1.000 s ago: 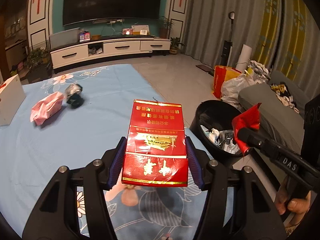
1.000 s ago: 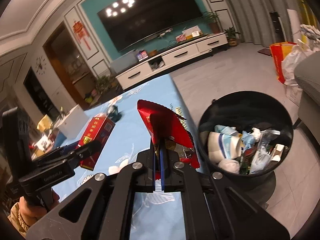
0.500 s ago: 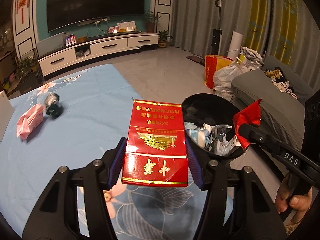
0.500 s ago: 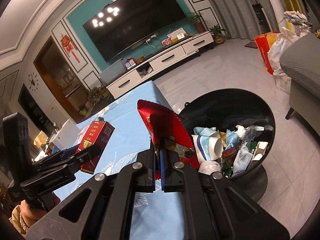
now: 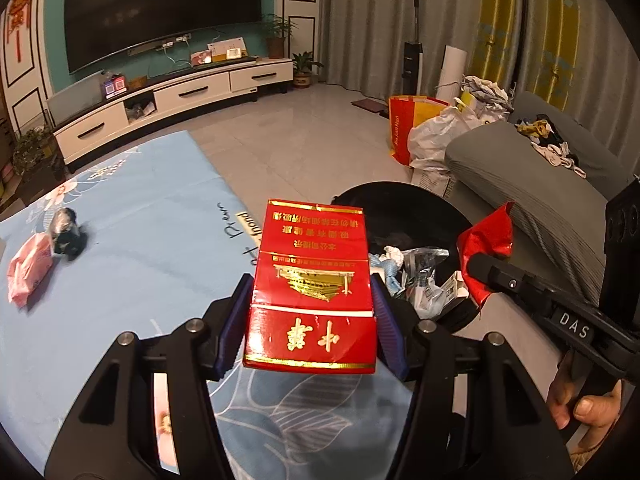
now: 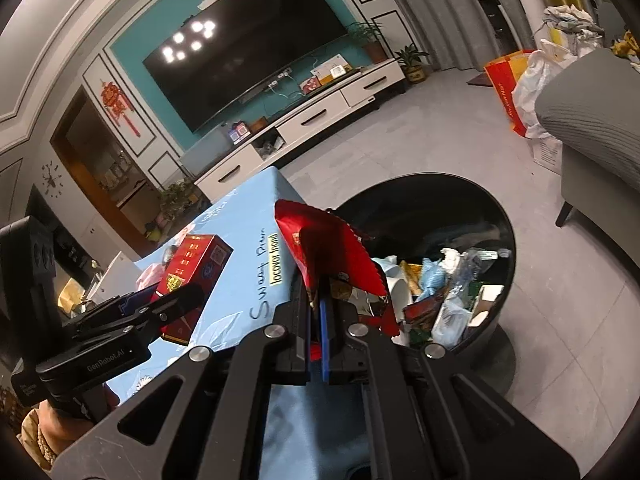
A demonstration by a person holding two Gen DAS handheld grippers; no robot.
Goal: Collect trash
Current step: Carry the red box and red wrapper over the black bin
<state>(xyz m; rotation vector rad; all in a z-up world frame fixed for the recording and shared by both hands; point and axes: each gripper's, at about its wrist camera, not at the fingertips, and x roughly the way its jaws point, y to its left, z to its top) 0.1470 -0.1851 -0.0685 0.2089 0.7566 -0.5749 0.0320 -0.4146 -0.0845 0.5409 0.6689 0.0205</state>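
Note:
My left gripper (image 5: 310, 312) is shut on a red cigarette box (image 5: 312, 280) with gold print, its blue pads pressing both sides, near the table's right edge. The same red box (image 6: 194, 276) shows in the right wrist view in the left gripper (image 6: 176, 300). My right gripper (image 6: 318, 308) is shut on a crumpled red foil wrapper (image 6: 332, 256); that wrapper (image 5: 486, 244) hangs over the black round trash bin (image 5: 404, 204). The bin (image 6: 504, 232) stands on the floor beside the table and holds several wrappers and packets.
A pink packet (image 5: 28, 272) and a small dark crumpled item (image 5: 68, 232) lie far left on the blue floral tablecloth (image 5: 140, 240). A grey sofa (image 5: 540, 184) stands right of the bin, with bags (image 5: 424, 136) on the floor behind. A TV cabinet (image 5: 180, 100) lines the far wall.
Both grippers have moved right toward the bin with their loads; the bin now sits closer and more centred, and the pink packet has slid toward the left edge.

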